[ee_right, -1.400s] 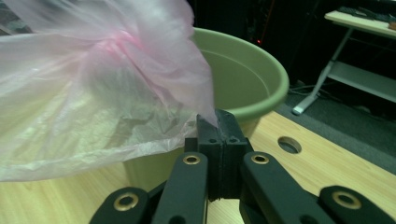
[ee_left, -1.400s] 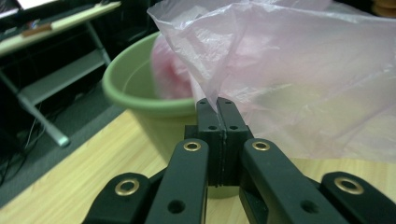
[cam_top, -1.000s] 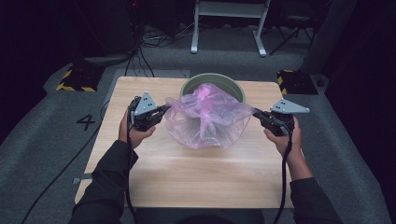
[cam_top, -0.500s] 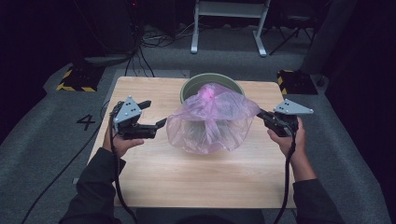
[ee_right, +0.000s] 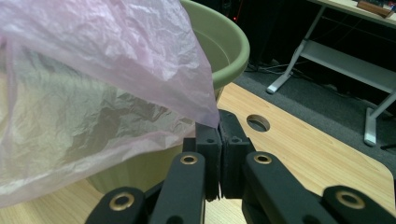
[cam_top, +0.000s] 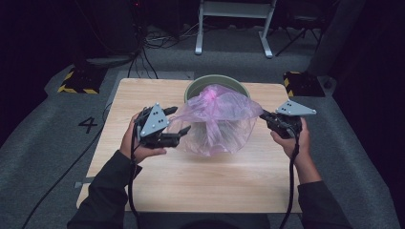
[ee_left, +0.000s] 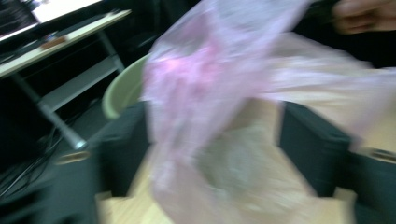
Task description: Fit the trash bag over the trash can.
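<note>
Jaws first: the left gripper [cam_top: 179, 121] has its two black jaws spread, and they've just been closing in a bit. In the left gripper view the thin, crinkly, see-through pink plastic bag [ee_left: 219, 107] hangs between them, but that view is blurred, so I can't tell if the pads actually touch the film. From the high view the jaw tips sit right at the bag's left edge without visibly clamping it. The gripper lies roughly level, pointing right toward the bag, held in the person's left hand [cam_top: 138, 143].

Moving right, the bag [cam_top: 217, 119] is puffed up over the middle of the pale wooden table [cam_top: 191, 186], draped over the near side of the round sage-green plastic tub [cam_top: 200, 85] that stands at the table's far edge. Its long axis runs side to side across the table, and on the right it tapers into a drawn-out corner.

That corner ends at the right gripper [cam_top: 263, 114], whose jaws are pressed together on it; the right gripper view shows the pink tip [ee_right: 208, 120] pinched between the black foam pads [ee_right: 209, 149], with the tub rim [ee_right: 224, 46] just behind.
</note>
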The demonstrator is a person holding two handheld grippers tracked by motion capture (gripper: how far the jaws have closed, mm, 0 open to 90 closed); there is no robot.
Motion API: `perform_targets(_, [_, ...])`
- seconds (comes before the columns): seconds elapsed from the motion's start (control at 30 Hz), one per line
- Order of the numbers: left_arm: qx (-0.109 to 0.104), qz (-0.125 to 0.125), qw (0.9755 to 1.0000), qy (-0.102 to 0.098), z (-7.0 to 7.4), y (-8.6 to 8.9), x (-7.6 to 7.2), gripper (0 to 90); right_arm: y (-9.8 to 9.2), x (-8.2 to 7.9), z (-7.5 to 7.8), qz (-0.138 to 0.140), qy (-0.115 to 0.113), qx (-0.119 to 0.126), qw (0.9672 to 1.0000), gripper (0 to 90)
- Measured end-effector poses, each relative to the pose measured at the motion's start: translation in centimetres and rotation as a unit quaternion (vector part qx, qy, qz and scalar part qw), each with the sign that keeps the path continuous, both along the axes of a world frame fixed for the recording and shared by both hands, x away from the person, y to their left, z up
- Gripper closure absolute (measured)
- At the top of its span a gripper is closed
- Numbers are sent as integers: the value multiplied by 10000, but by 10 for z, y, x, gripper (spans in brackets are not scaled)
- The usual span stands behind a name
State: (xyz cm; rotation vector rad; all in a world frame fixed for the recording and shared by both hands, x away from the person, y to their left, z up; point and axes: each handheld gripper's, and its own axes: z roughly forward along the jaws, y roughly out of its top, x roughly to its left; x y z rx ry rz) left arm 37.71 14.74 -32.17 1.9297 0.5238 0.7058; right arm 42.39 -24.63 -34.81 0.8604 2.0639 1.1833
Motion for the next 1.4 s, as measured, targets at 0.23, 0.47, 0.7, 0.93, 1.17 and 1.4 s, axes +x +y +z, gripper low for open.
perform_targets(0.23, [80, -114, 9999, -2, -7, -4, 42, 876, 0, 13, -3, -88, 140, -107, 9998, 900])
perform_targets(0.47, [99, 52, 9999, 38, -6, -12, 65, 898, 2, 27, 1, -310, 75, -432, 9986, 900])
perform_targets(0.7, [-110, 507, 9979, 386, -17, -7, 98, 899, -1, 45, -8, -401, 345, -410, 9978, 900])
perform_targets(0.93, [-305, 954, 9927, 669, -35, -1, 125, 899, 8, 59, -22, -393, 550, -483, 9965, 900])
perform_targets(1.17, [-486, 1070, 9890, 902, -49, 2, 140, 899, 11, 66, -29, -359, 689, -419, 9961, 900])
perform_targets(1.4, [-679, 969, 9862, 1161, -61, -1, 151, 899, 13, 73, -38, -222, 831, -291, 9959, 900])
